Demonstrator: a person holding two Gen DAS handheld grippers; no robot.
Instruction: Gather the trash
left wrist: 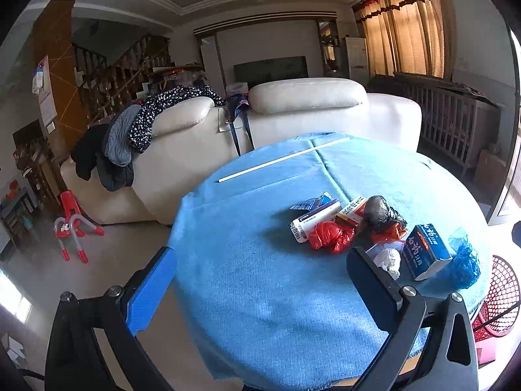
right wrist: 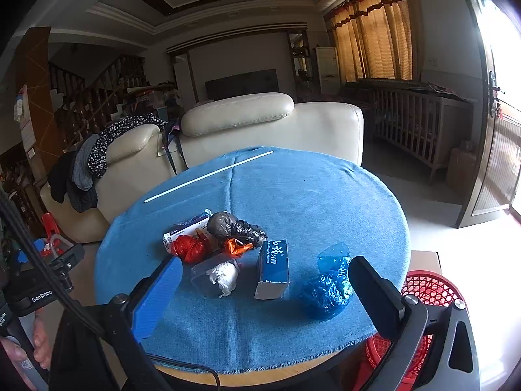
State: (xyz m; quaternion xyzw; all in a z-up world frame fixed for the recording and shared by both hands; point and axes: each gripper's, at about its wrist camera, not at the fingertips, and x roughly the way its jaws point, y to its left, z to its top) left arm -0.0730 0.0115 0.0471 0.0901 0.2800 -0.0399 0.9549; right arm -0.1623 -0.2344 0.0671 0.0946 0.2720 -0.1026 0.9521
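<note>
A round table (right wrist: 293,195) covered with a blue cloth (left wrist: 260,293) carries a small heap of trash toward its near right part. In the right wrist view the blue toothpaste box (right wrist: 273,268) lies on its side near the middle of the heap, with a crumpled blue plastic bag (right wrist: 327,288) just beside it on the right and a clear plastic tray holding a white crumpled tissue (right wrist: 223,277) just to its left. Behind these lie a red plastic bag (right wrist: 189,248), an orange wrapper (right wrist: 237,247), a knotted black plastic bag (right wrist: 234,225) and a white medicine box (right wrist: 182,232), all touching or overlapping one another. A long white stick (right wrist: 208,176) lies apart from the heap, across the far part of the cloth. A red mesh basket (right wrist: 429,290) stands on the floor just beside the table's right edge, partly hidden by the right gripper (right wrist: 265,293), whose fingers stand wide apart, holding nothing, above the near edge of the table with the tissue tray, the toothpaste box and the blue bag between them. The left gripper (left wrist: 260,280) is likewise spread wide and empty, hanging over the bare cloth to the left of the heap. Behind the table stands a cream leather sofa (left wrist: 293,114) with clothes (left wrist: 130,137) draped over its left backrest.
</note>
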